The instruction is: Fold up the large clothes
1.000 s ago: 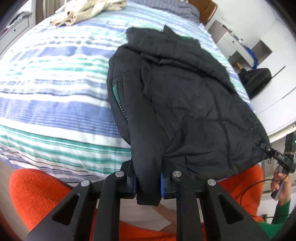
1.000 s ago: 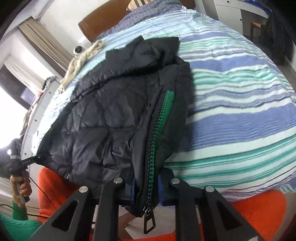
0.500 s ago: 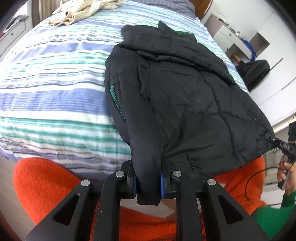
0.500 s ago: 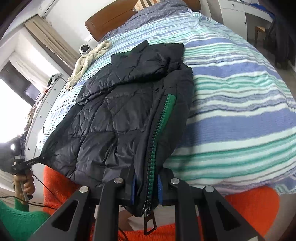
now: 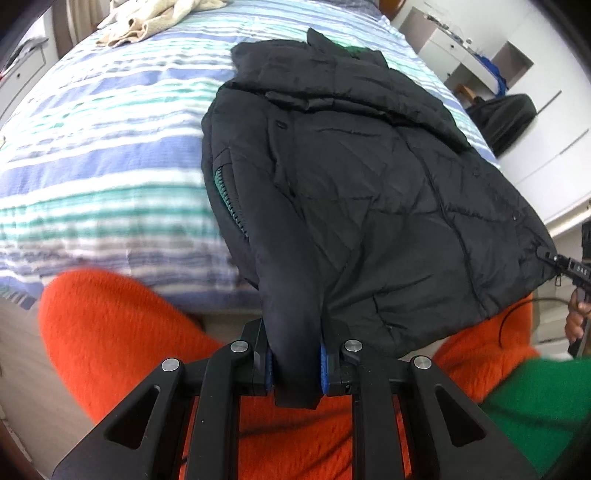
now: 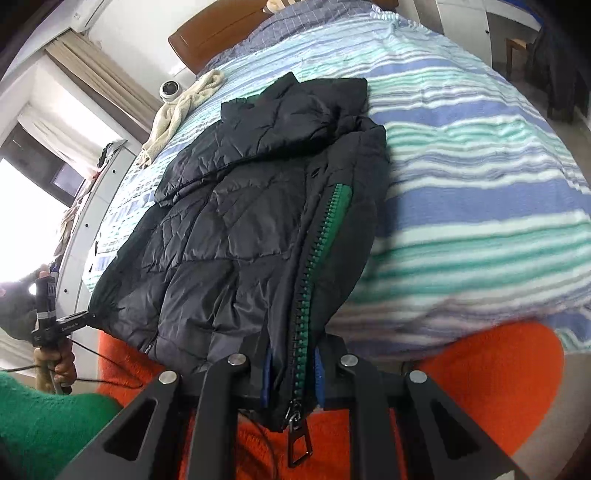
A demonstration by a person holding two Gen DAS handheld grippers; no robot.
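A black quilted puffer jacket (image 5: 354, 192) with a green zipper lies on the striped bed, its hem pulled past the near edge. My left gripper (image 5: 295, 369) is shut on one black hem corner. The right gripper (image 6: 291, 380) is shut on the other hem corner at the zipper edge (image 6: 317, 251), and the metal zipper pull (image 6: 297, 443) dangles below it. Across the hem, the right gripper (image 5: 569, 264) shows at the edge of the left wrist view, and the left gripper (image 6: 74, 319) at the edge of the right wrist view.
The blue, green and white striped bedspread (image 5: 96, 155) covers the bed. A cream towel (image 6: 177, 107) lies near the wooden headboard (image 6: 221, 29). The person's orange trousers (image 5: 122, 332) are under the grippers, against the bed edge. White cabinets (image 5: 535, 122) and a dark bag (image 5: 506, 118) stand beside the bed.
Both grippers have drawn the jacket hem back toward the person, off the bed's near edge. More orange trousers show below, and the jacket lies flatter and more stretched.
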